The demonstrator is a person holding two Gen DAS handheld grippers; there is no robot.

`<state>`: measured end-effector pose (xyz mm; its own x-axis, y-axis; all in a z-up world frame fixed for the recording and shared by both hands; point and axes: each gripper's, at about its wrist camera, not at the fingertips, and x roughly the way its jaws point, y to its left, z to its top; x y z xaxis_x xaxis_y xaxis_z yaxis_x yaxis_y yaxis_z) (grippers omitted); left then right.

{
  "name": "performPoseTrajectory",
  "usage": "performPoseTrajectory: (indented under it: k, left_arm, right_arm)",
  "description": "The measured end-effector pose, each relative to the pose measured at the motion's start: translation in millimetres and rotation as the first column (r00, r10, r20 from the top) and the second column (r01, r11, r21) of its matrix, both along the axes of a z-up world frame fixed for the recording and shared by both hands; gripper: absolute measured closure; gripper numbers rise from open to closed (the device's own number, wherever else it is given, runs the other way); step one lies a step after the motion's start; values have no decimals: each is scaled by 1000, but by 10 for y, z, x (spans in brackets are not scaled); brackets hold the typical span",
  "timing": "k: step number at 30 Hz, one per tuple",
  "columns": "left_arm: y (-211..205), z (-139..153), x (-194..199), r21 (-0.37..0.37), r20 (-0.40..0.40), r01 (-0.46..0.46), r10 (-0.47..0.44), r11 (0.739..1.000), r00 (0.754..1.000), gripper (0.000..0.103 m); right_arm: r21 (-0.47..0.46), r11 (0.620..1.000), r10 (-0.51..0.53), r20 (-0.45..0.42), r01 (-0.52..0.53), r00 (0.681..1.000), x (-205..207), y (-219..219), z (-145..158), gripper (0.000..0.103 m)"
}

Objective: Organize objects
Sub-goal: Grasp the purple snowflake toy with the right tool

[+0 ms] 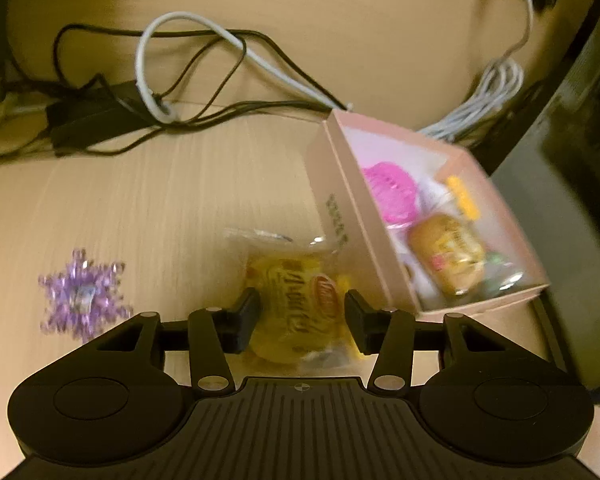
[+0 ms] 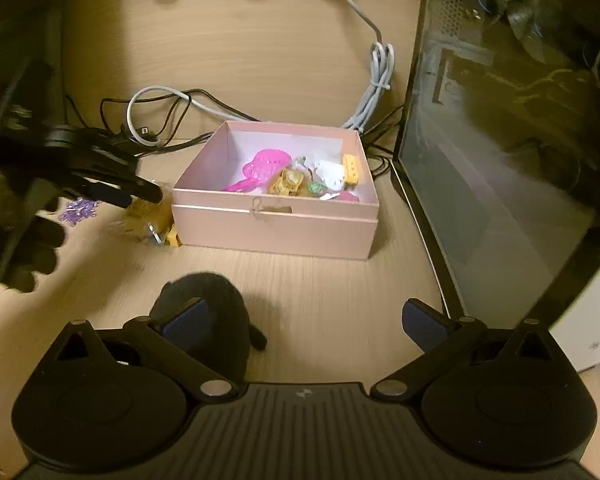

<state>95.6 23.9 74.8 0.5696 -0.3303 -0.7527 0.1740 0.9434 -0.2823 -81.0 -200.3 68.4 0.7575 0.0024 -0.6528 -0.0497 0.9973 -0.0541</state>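
A pink box (image 2: 274,228) stands on the wooden desk and holds a pink plastic toy (image 2: 266,164), a wrapped snack (image 2: 286,182) and other small items. My left gripper (image 1: 300,312) is shut on a yellow wrapped snack packet (image 1: 300,308) just left of the box (image 1: 340,184); it also shows in the right wrist view (image 2: 140,196). A purple snowflake ornament (image 1: 82,296) lies to its left. My right gripper (image 2: 304,320) is open, above a black round object (image 2: 220,300) in front of the box.
Black and grey cables (image 1: 204,64) and a black power adapter (image 1: 96,116) lie behind the box. A dark computer case (image 2: 520,140) stands right of the box. A coiled grey cable (image 2: 374,88) lies beside it.
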Motion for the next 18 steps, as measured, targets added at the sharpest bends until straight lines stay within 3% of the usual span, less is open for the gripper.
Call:
performPoseTrajectory:
  k: [1, 4, 6, 9, 18]
  left_arm:
    - [-23, -16, 35, 10, -1, 7, -6, 1000, 1000, 37]
    - [-55, -145, 131, 30, -64, 5, -3, 1000, 998, 32]
    - [-63, -149, 121, 38, -49, -3, 5, 999, 999, 33]
    - [-29, -129, 76, 14, -35, -27, 27, 1000, 999, 46]
    - [420, -18, -686, -104, -71, -86, 79, 991, 994, 48]
  right_arm:
    - [-2, 1000, 1, -2, -1, 1000, -20, 1, -1, 0]
    - [-9, 1000, 6, -6, -6, 1000, -83, 22, -3, 0]
    - [-25, 1000, 12, -2, -12, 1000, -130, 37, 3, 0]
    - [-37, 999, 25, -4, -25, 1000, -173, 46, 11, 0]
    - [-25, 979, 204, 25, -203, 979, -27, 384, 151, 0]
